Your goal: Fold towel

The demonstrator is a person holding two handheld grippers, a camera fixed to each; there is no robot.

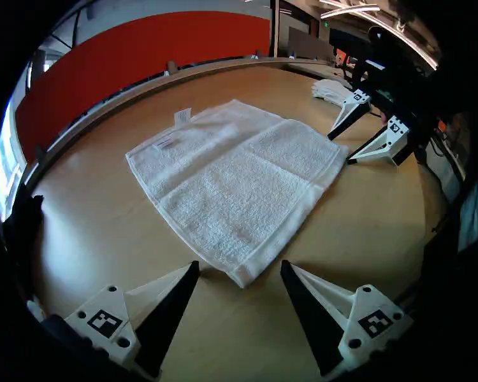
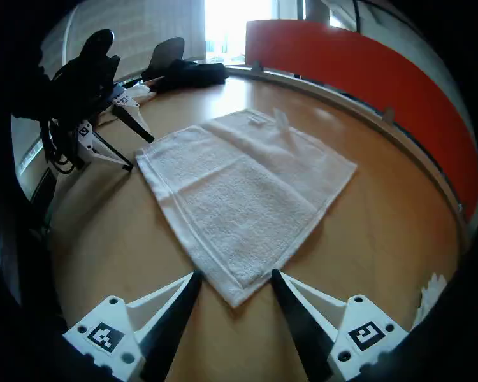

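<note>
Here the towel (image 1: 239,172) lies flat on the table (image 1: 92,229). The left gripper (image 1: 239,266) and right gripper (image 2: 234,274) each gape around a corner.

A big brown wooden table (image 1: 99,216) has a white towel (image 1: 239,184) lying flat on it. A small pile of white cloths (image 1: 331,90) sits near its far edge.
</note>
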